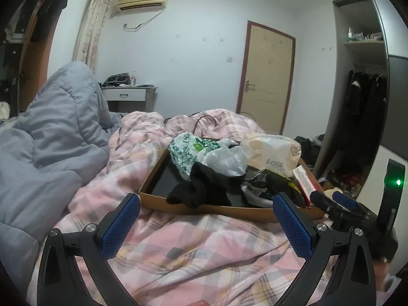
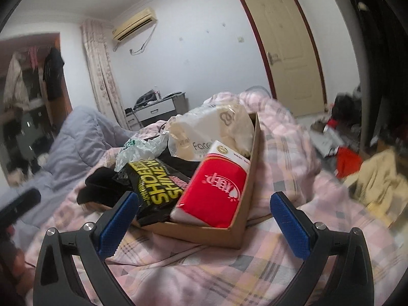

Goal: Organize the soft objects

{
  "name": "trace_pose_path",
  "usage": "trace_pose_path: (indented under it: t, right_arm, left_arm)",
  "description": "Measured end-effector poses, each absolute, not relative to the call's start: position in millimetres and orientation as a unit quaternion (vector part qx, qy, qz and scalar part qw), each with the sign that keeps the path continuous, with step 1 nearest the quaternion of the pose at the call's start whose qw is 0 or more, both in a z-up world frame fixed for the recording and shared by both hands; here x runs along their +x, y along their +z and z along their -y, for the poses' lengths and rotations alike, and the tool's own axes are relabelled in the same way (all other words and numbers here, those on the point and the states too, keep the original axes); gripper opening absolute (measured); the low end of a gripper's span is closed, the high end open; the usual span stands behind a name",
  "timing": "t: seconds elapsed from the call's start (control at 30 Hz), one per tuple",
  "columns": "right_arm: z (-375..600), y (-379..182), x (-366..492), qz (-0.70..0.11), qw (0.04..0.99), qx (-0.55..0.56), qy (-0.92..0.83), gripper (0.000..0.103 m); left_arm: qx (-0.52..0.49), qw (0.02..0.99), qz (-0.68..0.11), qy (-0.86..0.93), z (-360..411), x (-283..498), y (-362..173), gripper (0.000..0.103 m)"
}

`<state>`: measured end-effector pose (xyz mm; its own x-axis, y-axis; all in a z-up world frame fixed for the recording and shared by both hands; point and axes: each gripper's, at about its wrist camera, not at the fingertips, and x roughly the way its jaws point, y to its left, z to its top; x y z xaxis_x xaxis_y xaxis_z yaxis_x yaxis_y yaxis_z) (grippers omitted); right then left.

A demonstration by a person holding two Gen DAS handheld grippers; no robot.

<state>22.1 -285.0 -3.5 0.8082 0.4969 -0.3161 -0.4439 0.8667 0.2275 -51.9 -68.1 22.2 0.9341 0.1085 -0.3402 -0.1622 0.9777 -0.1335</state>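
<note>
Both spread grippers, left [image 1: 206, 225] and right [image 2: 204, 223], empty; box [image 1: 229, 210] contents half-buried under bags.

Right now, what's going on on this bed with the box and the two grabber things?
A person holds two grippers over a pink plaid quilt, facing a shallow cardboard box. The left gripper and right gripper are both open and empty. Piled in the box are a red tissue pack, a black and yellow packet, black clothing, plastic bags and a white tissue pack. Nothing is picked up yet.
</note>
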Motion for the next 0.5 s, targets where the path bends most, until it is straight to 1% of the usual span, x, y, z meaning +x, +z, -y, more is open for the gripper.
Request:
trace_pose_path:
  t: [0.1,0.2,0.33,0.5]
  right_arm:
    - [276.7,-0.4,8.4,-0.158,0.954,0.033,0.254,0.103]
    - [272.8,0.6,3.0,-0.148,0.953,0.015,0.265,0.103]
    - [279.8,-0.1,5.3,-0.144,0.953,0.025,0.264,0.103]
    - [275.8,-0.9,4.9,-0.139,0.955,0.021,0.262,0.103]
  left_arm:
    - [-0.078,0.982,-0.164,0.058,70.4,-52.6,22.4,0.103]
    - [-0.065,0.985,-0.153,0.047,76.2,-54.9,23.7,0.103]
    - [-0.038,0.99,-0.131,0.029,87.7,-61.2,27.2,0.103]
    - [-0.013,0.991,-0.127,0.025,97.6,-60.9,27.8,0.103]
